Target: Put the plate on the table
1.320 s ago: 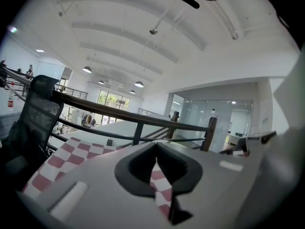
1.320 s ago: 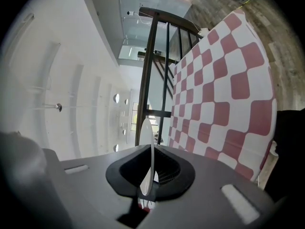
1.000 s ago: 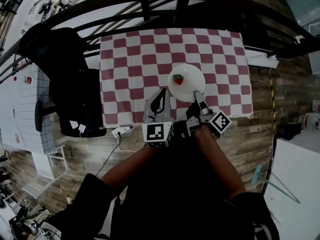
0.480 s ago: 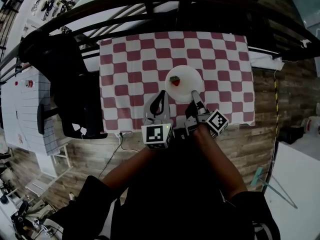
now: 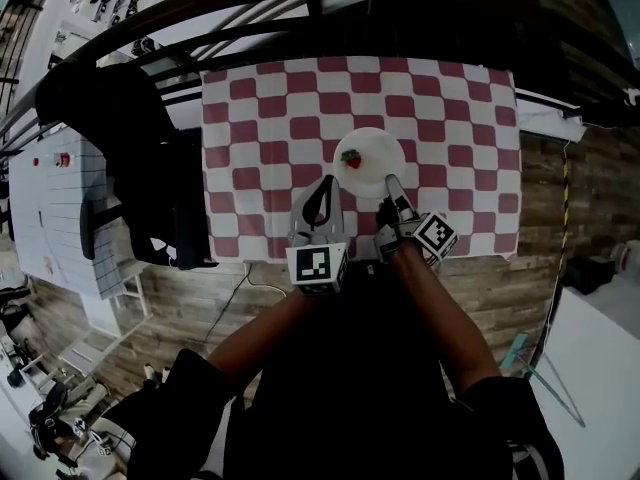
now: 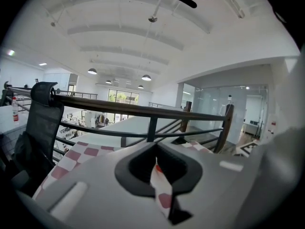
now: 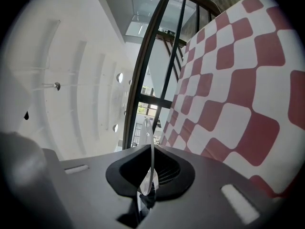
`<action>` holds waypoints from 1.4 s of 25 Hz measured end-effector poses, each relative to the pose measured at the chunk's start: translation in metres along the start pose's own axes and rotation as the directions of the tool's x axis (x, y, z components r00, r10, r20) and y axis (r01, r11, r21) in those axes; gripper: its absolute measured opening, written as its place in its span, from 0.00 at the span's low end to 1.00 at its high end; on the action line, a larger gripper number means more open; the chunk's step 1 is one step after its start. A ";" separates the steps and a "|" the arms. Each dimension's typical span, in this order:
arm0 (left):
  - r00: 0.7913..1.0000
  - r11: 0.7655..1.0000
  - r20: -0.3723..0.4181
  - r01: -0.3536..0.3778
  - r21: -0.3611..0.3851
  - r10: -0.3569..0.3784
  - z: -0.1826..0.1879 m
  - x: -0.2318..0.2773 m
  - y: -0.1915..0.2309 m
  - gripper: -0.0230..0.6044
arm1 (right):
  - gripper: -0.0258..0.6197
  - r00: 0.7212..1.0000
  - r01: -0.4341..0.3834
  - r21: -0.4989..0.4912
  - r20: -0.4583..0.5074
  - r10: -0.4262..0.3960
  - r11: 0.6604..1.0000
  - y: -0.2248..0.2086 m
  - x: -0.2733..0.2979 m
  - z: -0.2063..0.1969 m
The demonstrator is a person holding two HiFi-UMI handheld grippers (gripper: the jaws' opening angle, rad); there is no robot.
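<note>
A white plate (image 5: 374,154) with a strawberry (image 5: 351,158) on it is over the red-and-white checkered table (image 5: 260,118), near its front middle. My right gripper (image 5: 391,182) is shut on the plate's near rim. In the right gripper view the plate (image 7: 151,149) shows edge-on between the jaws, with the checkered cloth (image 7: 228,94) beside it. I cannot tell whether the plate rests on the cloth. My left gripper (image 5: 327,182) is shut just left of the plate, over the table's front edge, holding nothing; its jaws (image 6: 156,163) meet with the cloth showing beyond.
A dark railing (image 5: 330,18) runs along the table's far side. A black chair (image 5: 130,158) stands at the table's left end, with a white table (image 5: 50,208) beyond it. A wooden floor (image 5: 520,278) lies in front and to the right.
The head view has shifted a little. The right gripper keeps its hold on the plate's rim at about the same spot, and the left gripper stays beside it.
</note>
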State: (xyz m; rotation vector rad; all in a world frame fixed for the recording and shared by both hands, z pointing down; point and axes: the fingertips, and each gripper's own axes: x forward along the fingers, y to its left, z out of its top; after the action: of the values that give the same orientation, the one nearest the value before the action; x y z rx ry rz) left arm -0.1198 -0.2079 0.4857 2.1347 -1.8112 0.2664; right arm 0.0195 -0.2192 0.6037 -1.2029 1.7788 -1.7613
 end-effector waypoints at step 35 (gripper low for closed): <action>0.995 0.999 -0.094 -0.025 0.025 0.027 -0.016 0.064 0.011 0.05 | 0.05 0.988 0.122 0.006 -0.101 -0.121 0.993 -0.125 0.070 0.015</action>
State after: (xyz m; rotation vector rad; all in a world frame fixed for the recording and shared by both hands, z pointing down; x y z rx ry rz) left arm -0.1178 -0.2628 0.5239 2.0790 -1.7917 0.3900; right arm 0.0296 -0.2649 0.7398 -1.2628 1.7812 -1.9293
